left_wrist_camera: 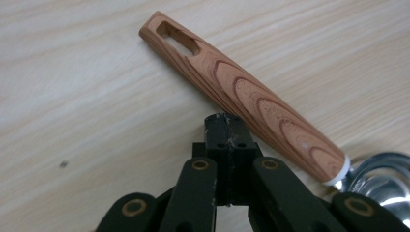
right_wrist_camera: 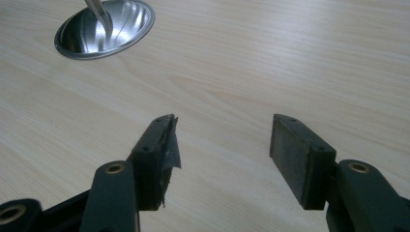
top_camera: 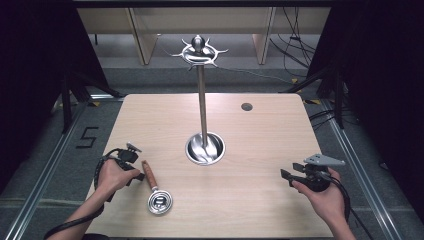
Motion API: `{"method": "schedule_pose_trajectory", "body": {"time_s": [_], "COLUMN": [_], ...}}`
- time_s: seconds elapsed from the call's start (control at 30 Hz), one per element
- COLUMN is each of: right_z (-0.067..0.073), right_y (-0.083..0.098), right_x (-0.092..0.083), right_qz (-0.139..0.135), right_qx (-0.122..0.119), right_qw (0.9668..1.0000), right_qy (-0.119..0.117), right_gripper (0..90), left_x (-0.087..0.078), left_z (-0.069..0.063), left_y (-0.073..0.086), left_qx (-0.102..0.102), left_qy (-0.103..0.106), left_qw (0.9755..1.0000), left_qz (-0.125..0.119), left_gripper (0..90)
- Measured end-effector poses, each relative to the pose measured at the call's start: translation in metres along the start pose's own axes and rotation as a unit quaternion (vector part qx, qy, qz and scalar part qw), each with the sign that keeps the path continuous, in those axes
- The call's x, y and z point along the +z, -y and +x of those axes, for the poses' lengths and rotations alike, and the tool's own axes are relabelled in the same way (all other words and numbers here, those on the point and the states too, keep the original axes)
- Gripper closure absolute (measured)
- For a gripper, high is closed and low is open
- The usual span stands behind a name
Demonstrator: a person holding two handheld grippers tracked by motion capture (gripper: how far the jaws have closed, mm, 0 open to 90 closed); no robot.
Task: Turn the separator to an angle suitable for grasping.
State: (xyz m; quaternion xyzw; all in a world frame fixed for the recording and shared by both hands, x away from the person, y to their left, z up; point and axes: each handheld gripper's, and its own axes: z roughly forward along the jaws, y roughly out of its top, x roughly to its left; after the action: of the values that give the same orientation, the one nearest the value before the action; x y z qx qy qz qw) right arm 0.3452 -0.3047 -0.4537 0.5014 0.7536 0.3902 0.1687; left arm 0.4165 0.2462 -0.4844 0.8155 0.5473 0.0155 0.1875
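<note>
Steel strainer ladle (top_camera: 156, 192) with wooden handle (left_wrist_camera: 246, 99), lying flat near the table's (top_camera: 260, 150) front left corner, handle pointing away.

A black figure 5 (top_camera: 89, 136) is marked on the grey floor left of the table (top_camera: 280, 120).

On the table (top_camera: 280, 130) there is one wooden-handled utensil (top_camera: 150, 176), near left, and one metal stand (top_camera: 202, 100), in the centre.

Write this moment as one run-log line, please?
left gripper: shut, empty, beside wooden handle | right gripper: open, empty, over table | strainer: lying flat | rack: bare
</note>
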Motion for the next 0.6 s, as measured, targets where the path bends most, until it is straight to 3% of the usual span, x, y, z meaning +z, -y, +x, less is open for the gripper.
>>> {"method": "schedule_pose_trajectory", "body": {"time_s": [0.03, 0.23, 0.27, 0.4, 0.43, 0.6], "right_z": [-0.001, -0.001, -0.002, -0.002, -0.002, -0.001], "right_y": [0.0, 0.0, 0.0, 0.0, 0.0, 0.001], "right_x": [0.0, 0.0, -0.001, -0.001, -0.001, -0.001], "right_qz": [-0.002, 0.003, -0.002, -0.003, -0.003, -0.002], "right_qx": [-0.009, 0.002, -0.008, -0.008, -0.008, 0.002], "right_qw": [1.0, 1.0, 1.0, 1.0, 1.0, 1.0], "right_qy": [0.002, 0.0, 0.006, 0.0, 0.0, -0.004], "right_gripper": [43.2, 43.1, 43.2, 43.2, 43.2, 43.2], "left_x": [0.0, 0.009, 0.012, 0.014, 0.014, 0.007], "left_z": [-0.003, -0.016, -0.025, -0.04, -0.042, -0.044], "left_y": [-0.003, -0.016, -0.019, -0.022, -0.023, -0.024], "left_qx": [0.002, 0.013, 0.016, 0.027, 0.035, 0.037], "left_qy": [0.0, 0.006, 0.011, 0.019, 0.019, 0.022], "left_qw": [1.0, 0.9998, 0.9997, 0.9994, 0.9992, 0.999], "left_qz": [0.006, 0.016, 0.013, 0.006, 0.008, -0.015], "left_gripper": [89.3, 89.3, 89.3, 89.1, 89.1, 84.9]}}
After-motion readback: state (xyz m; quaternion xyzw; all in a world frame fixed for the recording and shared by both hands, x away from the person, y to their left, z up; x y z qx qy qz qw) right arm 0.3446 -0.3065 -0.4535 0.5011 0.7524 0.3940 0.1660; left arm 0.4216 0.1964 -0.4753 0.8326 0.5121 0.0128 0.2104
